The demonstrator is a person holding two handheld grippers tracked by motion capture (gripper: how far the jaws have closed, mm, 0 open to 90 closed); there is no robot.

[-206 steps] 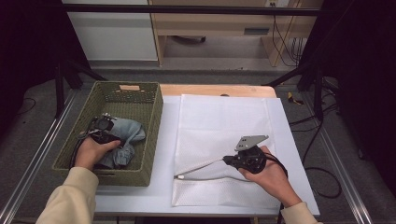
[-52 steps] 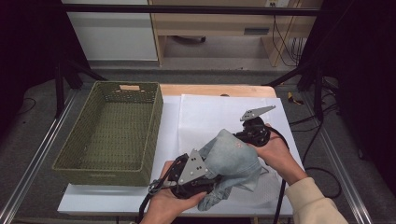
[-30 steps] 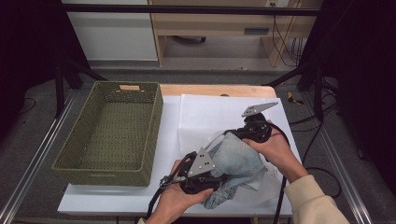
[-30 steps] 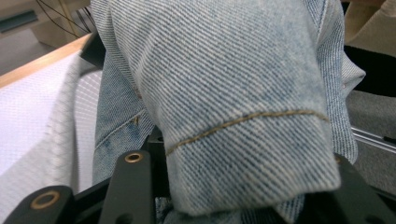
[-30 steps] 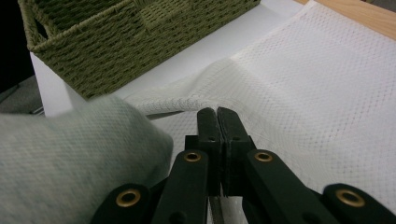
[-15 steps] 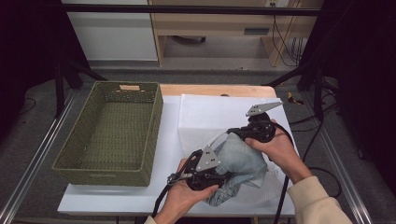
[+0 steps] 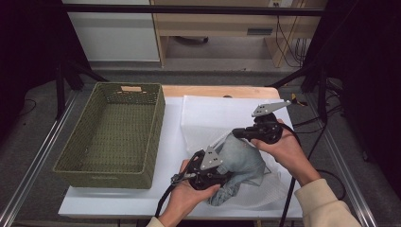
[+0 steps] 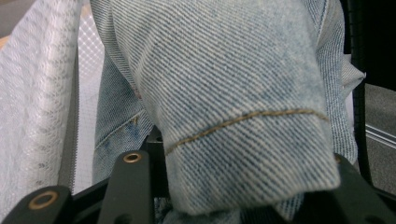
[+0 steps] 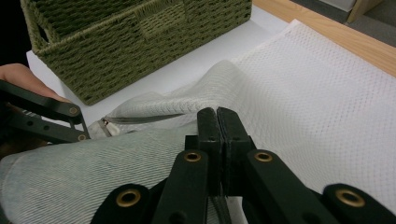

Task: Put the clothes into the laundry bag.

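Faded blue denim garment (image 7: 241, 163) lies bunched on the near-right part of the white tabletop (image 7: 118, 201), partly inside the open mouth of a white mesh laundry bag (image 7: 213, 113). The bag is spread flat over the table's right half, and its far end reaches the bare wooden strip at the far edge.

Left gripper (image 7: 222, 172): held in the person's left hand (image 7: 187, 196) at the near edge of the table, right of the basket. Jaws part-way apart, clamped on a thick fold of the denim. In the left gripper view the stitched hem of the denim (image 8: 243, 116) sits between the two black jaws and covers their tips; the bag's mesh (image 8: 37, 93) hangs just to the left of the cloth.

Right gripper (image 7: 236, 134): held in the right hand (image 7: 283, 149), farther back and to the right of the left one, pointing left. In the right gripper view its jaws (image 9: 218, 135) meet flat together, pinching the mesh at the rim of the bag's mouth and lifting it; the bag's zip (image 9: 140, 119) runs along that opening. Denim shows through the mesh below the jaws.

Olive-green woven rectangular basket (image 7: 113, 135): on the left half of the table, well apart from the denim.
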